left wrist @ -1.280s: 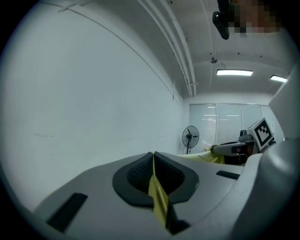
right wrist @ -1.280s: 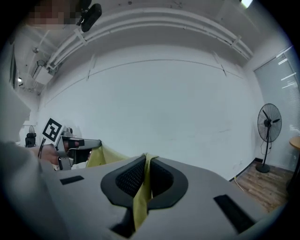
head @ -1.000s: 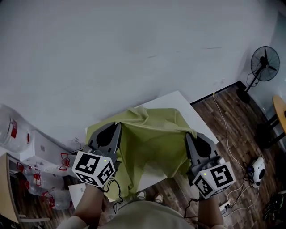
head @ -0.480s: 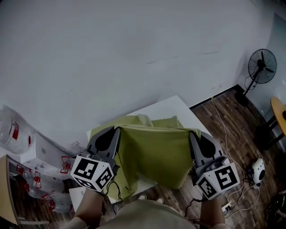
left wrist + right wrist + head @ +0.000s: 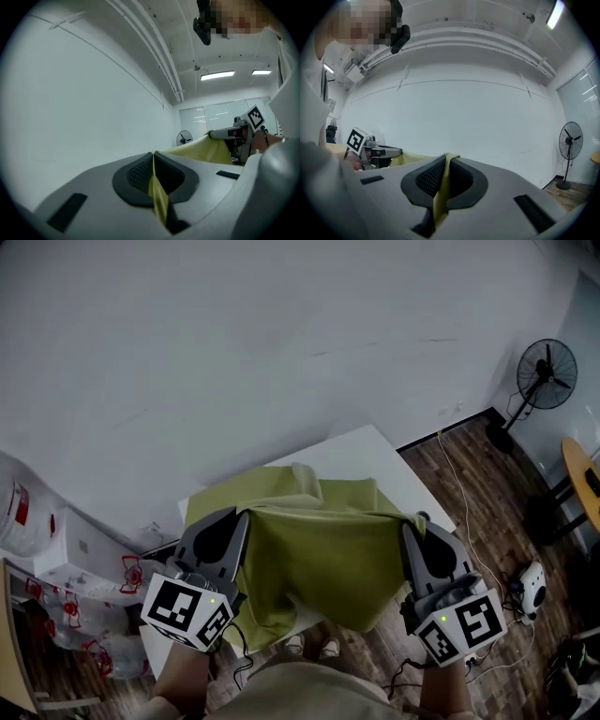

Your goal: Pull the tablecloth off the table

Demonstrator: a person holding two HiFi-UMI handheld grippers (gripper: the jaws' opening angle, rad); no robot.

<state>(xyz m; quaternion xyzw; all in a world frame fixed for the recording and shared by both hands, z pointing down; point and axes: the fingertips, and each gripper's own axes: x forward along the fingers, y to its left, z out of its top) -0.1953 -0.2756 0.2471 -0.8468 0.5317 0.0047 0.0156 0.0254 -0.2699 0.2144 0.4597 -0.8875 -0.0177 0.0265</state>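
A yellow-green tablecloth is lifted off the near part of a small white table, stretched between both grippers; its far part still lies bunched on the tabletop. My left gripper is shut on the cloth's near left corner, and a thin fold of cloth shows pinched between its pads. The right gripper is shut on the near right corner, with cloth clamped between its pads. The cloth hangs down in front between the two grippers.
A standing fan is on the wooden floor at the right, with cables and a small white device nearby. Water bottles and boxes crowd the left side. A white wall stands behind the table. The person's feet are at the table's near edge.
Both grippers have lifted and pulled the cloth's near edge toward me. More of it hangs taut between them, and more white tabletop shows at the far right.
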